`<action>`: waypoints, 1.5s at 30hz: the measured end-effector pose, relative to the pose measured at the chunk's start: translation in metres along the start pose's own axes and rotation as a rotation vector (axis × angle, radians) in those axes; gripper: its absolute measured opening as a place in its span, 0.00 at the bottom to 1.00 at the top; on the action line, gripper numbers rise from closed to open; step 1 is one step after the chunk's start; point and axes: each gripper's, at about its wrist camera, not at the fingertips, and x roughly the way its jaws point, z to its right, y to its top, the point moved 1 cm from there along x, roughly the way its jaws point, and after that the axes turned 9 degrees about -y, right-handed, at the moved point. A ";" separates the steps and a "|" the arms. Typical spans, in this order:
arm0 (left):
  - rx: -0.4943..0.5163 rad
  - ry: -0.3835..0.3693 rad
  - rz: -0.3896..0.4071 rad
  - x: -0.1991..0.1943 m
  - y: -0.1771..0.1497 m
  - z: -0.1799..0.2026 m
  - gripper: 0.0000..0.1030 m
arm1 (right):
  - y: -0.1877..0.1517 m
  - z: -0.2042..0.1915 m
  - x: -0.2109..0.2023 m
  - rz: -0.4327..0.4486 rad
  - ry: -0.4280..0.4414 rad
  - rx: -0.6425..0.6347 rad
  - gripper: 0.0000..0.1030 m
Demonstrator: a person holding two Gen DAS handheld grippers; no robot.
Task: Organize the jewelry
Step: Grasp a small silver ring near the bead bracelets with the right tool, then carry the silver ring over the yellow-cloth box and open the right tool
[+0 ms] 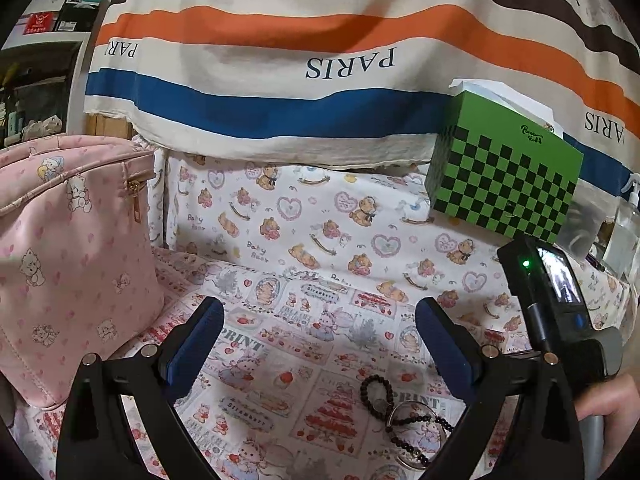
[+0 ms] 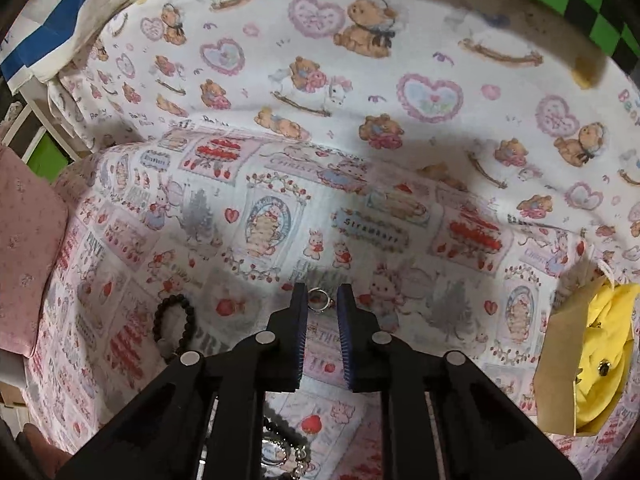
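Observation:
My right gripper (image 2: 322,300) is shut on a small silver ring (image 2: 319,300) and holds it at the fingertips above the printed cloth (image 2: 280,216). A black bead bracelet (image 2: 175,326) lies on the cloth to its left, and more beads and a clear bangle (image 2: 280,446) lie under the gripper. My left gripper (image 1: 320,320) is open and empty above the same cloth. In the left wrist view, a black bead bracelet (image 1: 376,390) and a clear bangle with dark beads (image 1: 418,434) lie near its right finger (image 1: 440,340). The right gripper's body (image 1: 556,300) shows at the right.
A pink bag (image 1: 68,252) stands at the left; its edge shows in the right wrist view (image 2: 28,240). A green checkered box (image 1: 508,184) sits at the back right. A brown paper bag with yellow contents (image 2: 588,364) stands at the right. A striped cloth (image 1: 280,60) hangs behind.

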 end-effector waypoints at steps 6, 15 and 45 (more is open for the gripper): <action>0.006 0.002 0.003 0.000 0.001 0.000 0.95 | 0.002 -0.002 0.002 0.005 -0.002 -0.009 0.12; 0.023 0.005 0.000 -0.001 0.000 0.001 0.95 | -0.027 0.018 -0.037 0.078 0.079 0.016 0.11; 0.214 -0.162 -0.358 0.026 -0.021 0.040 0.92 | -0.124 0.192 -0.131 0.469 0.034 0.406 0.11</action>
